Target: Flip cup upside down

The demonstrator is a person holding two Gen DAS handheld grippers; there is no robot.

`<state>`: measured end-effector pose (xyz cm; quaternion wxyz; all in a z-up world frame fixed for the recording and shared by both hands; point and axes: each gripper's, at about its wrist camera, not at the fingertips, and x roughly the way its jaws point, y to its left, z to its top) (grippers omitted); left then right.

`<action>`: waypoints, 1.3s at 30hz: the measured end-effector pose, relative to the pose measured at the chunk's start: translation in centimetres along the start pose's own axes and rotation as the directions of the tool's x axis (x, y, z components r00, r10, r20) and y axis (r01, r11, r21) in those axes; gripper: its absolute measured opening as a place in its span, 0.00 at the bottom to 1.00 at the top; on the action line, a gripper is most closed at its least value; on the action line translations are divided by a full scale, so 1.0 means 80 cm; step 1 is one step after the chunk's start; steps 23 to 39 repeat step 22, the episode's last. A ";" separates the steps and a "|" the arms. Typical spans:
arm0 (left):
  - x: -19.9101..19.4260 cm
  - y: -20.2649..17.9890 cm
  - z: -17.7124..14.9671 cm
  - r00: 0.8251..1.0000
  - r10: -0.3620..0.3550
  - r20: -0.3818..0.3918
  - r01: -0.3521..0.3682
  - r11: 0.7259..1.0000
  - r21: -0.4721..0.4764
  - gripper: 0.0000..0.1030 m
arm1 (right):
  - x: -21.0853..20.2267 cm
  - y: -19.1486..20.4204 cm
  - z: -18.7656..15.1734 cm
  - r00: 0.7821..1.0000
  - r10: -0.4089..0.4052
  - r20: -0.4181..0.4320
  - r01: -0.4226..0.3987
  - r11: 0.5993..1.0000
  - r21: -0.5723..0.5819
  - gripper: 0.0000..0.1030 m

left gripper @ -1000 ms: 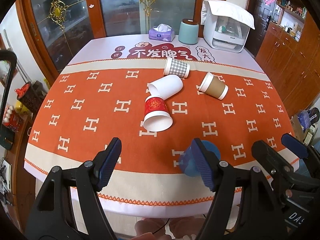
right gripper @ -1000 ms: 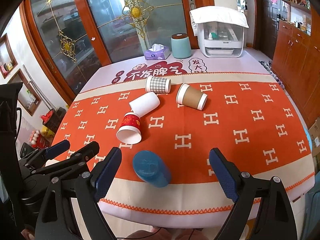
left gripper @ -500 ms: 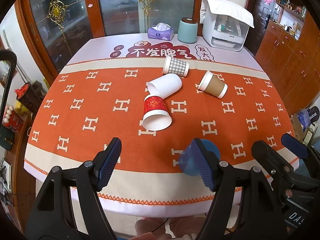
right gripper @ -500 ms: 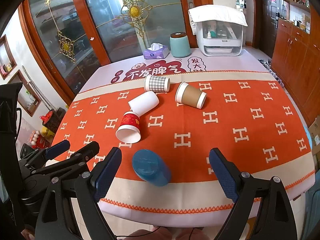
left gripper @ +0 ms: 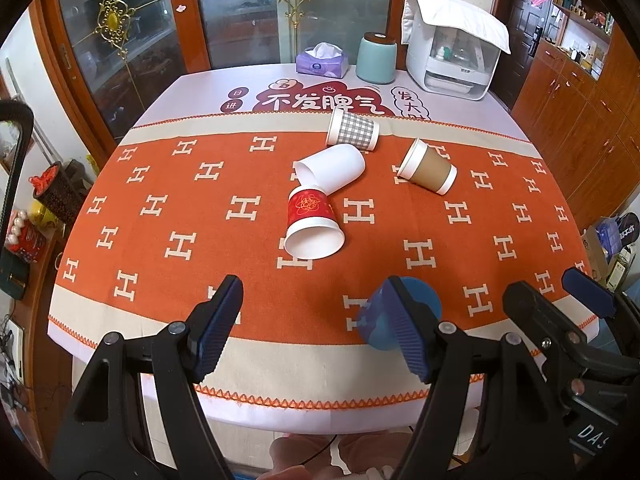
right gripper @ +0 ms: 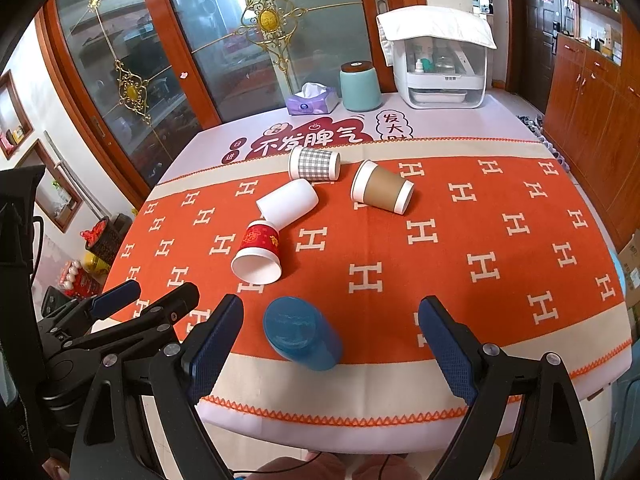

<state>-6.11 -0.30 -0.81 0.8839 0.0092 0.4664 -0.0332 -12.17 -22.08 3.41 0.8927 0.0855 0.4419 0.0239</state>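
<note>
Several cups lie on their sides on the orange tablecloth [left gripper: 200,240]: a blue cup [right gripper: 302,334] near the front edge, a red cup [left gripper: 312,222], a white cup [left gripper: 332,172], a grey checked cup [left gripper: 352,132] and a brown cup [left gripper: 428,166]. My left gripper [left gripper: 316,324] is open and empty above the front edge; its right finger hides part of the blue cup [left gripper: 424,304]. My right gripper [right gripper: 332,340] is open and empty, with the blue cup lying between its fingers but apart from both.
A tissue box [left gripper: 322,62], a teal canister [left gripper: 376,58] and a white appliance [left gripper: 452,48] stand at the table's far edge. Glass doors are behind, wooden cabinets [left gripper: 580,120] on the right. Clutter lies on the floor at the left [left gripper: 52,196].
Both grippers have drawn slightly nearer the table. No cup has moved.
</note>
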 end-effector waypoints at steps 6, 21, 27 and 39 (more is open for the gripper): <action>0.003 0.002 -0.001 1.000 0.002 -0.004 -0.002 1.000 -0.002 0.68 | 0.001 0.000 0.001 1.000 0.000 -0.002 0.000 1.000 0.000 0.88; 0.011 0.011 -0.001 1.000 0.003 -0.014 -0.002 1.000 0.002 0.68 | 0.003 0.004 -0.006 1.000 0.001 -0.010 -0.001 1.000 0.007 0.88; 0.012 0.011 0.000 1.000 0.002 -0.016 -0.002 1.000 0.004 0.68 | 0.001 0.005 -0.010 1.000 0.000 -0.013 0.000 1.000 0.009 0.88; 0.012 0.011 0.000 1.000 0.002 -0.016 -0.002 1.000 0.004 0.68 | 0.001 0.005 -0.010 1.000 0.000 -0.013 0.000 1.000 0.009 0.88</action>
